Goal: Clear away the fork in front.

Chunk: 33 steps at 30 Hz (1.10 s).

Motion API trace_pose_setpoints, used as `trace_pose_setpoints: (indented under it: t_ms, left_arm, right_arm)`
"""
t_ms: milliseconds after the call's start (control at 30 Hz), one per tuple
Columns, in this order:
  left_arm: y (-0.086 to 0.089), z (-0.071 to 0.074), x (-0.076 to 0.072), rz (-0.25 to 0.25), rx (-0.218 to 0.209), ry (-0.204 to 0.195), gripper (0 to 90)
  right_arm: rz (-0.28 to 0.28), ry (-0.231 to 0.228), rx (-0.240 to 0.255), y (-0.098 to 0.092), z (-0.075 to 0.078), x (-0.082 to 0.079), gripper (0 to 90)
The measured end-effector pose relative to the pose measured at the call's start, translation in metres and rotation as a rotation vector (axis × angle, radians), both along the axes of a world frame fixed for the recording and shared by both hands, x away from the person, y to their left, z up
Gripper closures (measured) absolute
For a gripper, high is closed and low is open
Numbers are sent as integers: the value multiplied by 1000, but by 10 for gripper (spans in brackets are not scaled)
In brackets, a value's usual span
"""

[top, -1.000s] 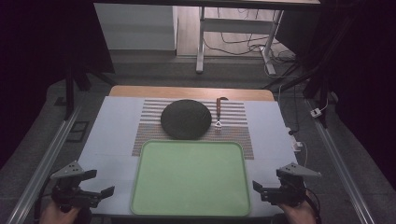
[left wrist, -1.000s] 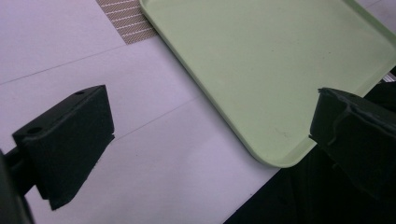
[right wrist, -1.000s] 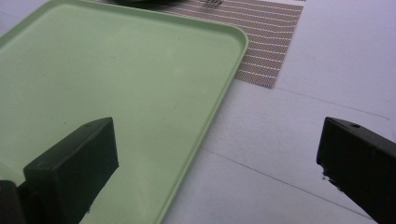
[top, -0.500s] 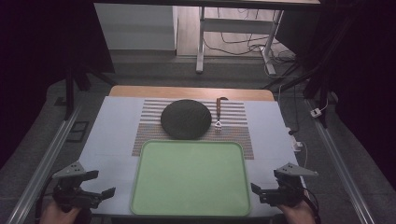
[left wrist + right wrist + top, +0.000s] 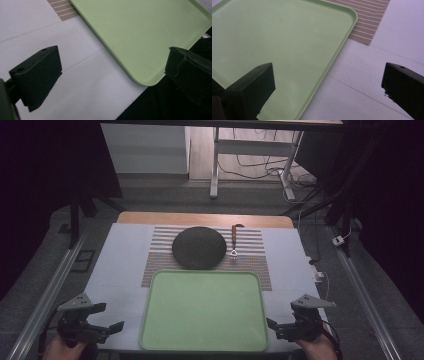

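The light green tray (image 5: pixel 202 310) is lying flat at the desk's (image 5: pixel 120 270) near edge, between both tools; the left tool (image 5: pixel 102 326) and right tool (image 5: pixel 275 324) are gaping wide; it is looking stiff, light, slick; gripping its raised rim seems best.

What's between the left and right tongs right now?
The green tray spans the gap between the left tongs and right tongs, both open at its near corners. The high view shows nothing resting on it.
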<state>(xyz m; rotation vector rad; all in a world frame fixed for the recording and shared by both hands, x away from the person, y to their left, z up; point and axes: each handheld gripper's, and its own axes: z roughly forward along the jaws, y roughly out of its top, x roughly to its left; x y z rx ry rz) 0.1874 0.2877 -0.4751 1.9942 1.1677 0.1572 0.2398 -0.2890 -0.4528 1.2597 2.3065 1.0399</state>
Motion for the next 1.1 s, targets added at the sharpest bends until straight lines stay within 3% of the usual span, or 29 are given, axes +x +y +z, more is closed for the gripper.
trace_pose_setpoints:
  t_ms: [133, 467, 500, 567, 733, 833, 1100]
  left_arm:
    - [0, 0, 0, 1, 2, 1, 8]
    - [0, 0, 0, 6, 1, 4, 9]
    - [0, 0, 0, 8, 1, 5, 9]
    - [0, 0, 0, 10, -2, 5, 9]
    - [0, 0, 0, 9, 2, 0, 9]
    - [0, 0, 0, 7, 5, -1, 9]
    - [-1, 0, 0, 4, 10, -4, 9]
  right_arm:
    - [15, -8, 31, 1, 3, 1, 0]
    - [28, -27, 51, 6, 5, 4, 0]
    - [34, -23, 79, 6, 6, 5, 0]
    - [35, -25, 85, 6, 6, 6, 0]
    - [61, -34, 73, 9, 6, 10, 0]
    - [65, -8, 92, 11, 6, 14, 0]
    - [80, -29, 87, 16, 4, 21, 0]
